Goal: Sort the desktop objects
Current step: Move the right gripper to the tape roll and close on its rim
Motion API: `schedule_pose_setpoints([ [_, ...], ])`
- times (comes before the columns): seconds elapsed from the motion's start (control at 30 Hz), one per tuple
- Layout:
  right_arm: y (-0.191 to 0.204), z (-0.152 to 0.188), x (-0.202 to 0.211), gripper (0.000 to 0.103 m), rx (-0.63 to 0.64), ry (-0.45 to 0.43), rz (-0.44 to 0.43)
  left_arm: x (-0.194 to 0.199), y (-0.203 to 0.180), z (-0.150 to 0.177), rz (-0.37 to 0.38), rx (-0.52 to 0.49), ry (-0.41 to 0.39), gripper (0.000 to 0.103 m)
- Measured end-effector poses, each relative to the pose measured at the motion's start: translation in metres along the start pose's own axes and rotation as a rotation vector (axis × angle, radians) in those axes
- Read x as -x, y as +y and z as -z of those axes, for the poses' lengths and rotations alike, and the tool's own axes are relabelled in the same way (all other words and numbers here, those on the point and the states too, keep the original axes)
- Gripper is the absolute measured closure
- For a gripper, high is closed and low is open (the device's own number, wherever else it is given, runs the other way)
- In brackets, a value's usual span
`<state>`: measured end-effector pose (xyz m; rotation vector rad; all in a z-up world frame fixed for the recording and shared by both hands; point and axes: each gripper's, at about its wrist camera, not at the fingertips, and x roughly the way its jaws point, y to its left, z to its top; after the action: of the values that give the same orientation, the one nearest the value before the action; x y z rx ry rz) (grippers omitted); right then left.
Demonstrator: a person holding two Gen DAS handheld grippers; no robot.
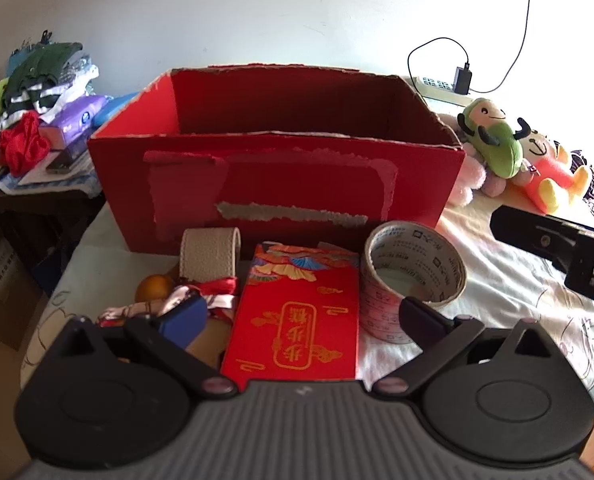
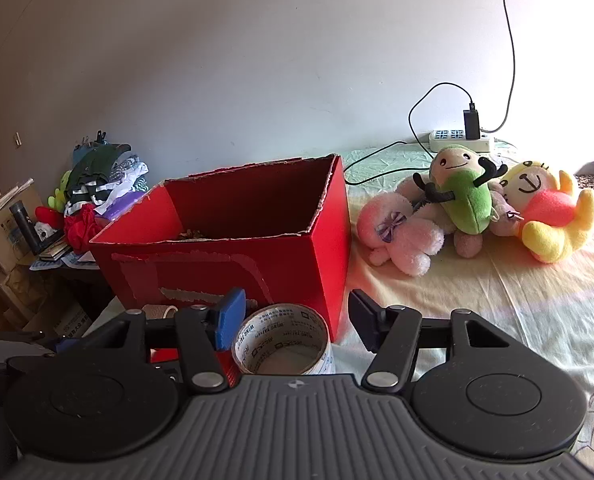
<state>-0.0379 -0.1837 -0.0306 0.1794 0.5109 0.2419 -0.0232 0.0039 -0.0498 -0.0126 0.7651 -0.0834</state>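
Observation:
An open red cardboard box (image 1: 273, 184) stands on the cloth-covered table, also in the right wrist view (image 2: 233, 256). In front of it lie a red envelope with gold print (image 1: 301, 320), a roll of printed tape (image 1: 409, 276), a beige leather roll (image 1: 211, 254), an orange ball (image 1: 155, 286) and a patterned ribbon bundle (image 1: 201, 300). My left gripper (image 1: 301, 316) is open, its fingers either side of the envelope, above it. My right gripper (image 2: 293, 320) is open above the tape roll (image 2: 283, 346), fingers spread to both sides, not touching it.
Plush toys (image 2: 469, 204) lie right of the box, also in the left wrist view (image 1: 509, 152). A power strip with charger and cable (image 2: 461, 138) sits by the wall. A side table at left holds piled clothes (image 1: 37, 92). The other gripper's black body (image 1: 557, 248) shows at right.

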Motion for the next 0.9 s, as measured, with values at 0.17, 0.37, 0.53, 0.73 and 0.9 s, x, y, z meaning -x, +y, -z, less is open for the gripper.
schedule_pose_setpoints([
  [0.17, -0.004, 0.006, 0.001, 0.044, -0.006, 0.026, -0.018, -0.001, -0.011, 0.005, -0.062, -0.041, -0.027, 0.002],
  [0.37, -0.014, 0.013, 0.001, 0.044, -0.047, 0.037, -0.020, -0.006, -0.022, 0.008, -0.022, -0.058, 0.004, 0.005],
  [0.53, -0.025, 0.015, 0.004, 0.044, -0.063, 0.030, -0.013, -0.005, -0.033, 0.008, -0.043, -0.099, -0.006, 0.006],
  [0.73, -0.033, 0.010, 0.002, 0.044, -0.077, 0.022, -0.031, -0.009, -0.037, 0.000, -0.043, -0.162, -0.015, 0.006],
  [0.9, -0.041, 0.008, -0.008, 0.044, -0.086, 0.054, -0.083, -0.019, -0.033, -0.008, 0.017, -0.182, 0.011, 0.015],
])
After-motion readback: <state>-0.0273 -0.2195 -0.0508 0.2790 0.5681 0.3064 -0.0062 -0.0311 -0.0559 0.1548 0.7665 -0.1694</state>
